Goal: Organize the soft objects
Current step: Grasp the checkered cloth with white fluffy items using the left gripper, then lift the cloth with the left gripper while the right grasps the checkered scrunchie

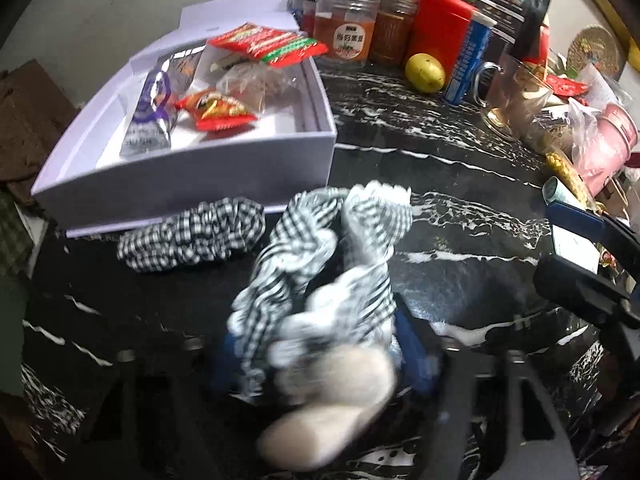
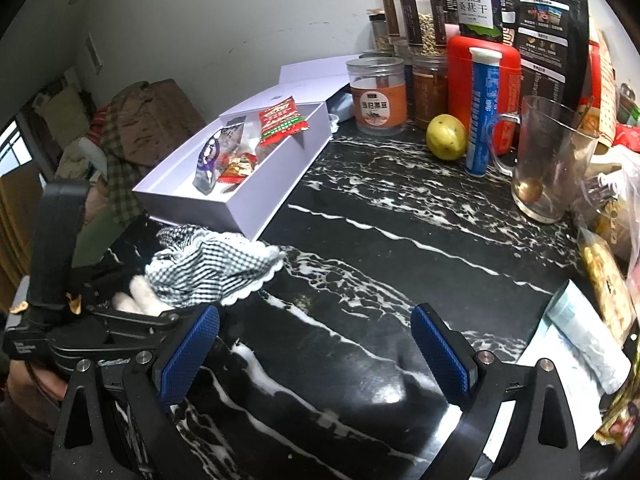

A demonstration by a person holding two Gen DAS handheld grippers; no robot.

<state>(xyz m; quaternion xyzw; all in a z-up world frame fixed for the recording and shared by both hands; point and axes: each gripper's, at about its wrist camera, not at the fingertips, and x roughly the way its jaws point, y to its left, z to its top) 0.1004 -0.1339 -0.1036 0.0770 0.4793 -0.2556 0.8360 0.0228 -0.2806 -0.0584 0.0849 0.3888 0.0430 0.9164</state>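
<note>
My left gripper [image 1: 320,344] is shut on a black-and-white checked cloth toy with a cream fluffy part [image 1: 320,280], held above the black marble counter. The same toy [image 2: 212,268] shows in the right wrist view, held by the left gripper [image 2: 132,312] at the left. A second checked scrunchie [image 1: 192,236] lies on the counter against the white box [image 1: 192,184]. The box holds snack packets [image 1: 216,108]. My right gripper [image 2: 316,348] is open and empty over the counter; it also shows at the right edge of the left wrist view [image 1: 580,248].
Jars [image 2: 378,96], a red tin [image 2: 484,80], a blue tube [image 2: 482,112], a lemon [image 2: 446,136] and a glass mug [image 2: 552,160] stand along the back. Bags and packets crowd the right edge [image 2: 592,320]. Clothes pile beyond the counter's left edge [image 2: 140,128].
</note>
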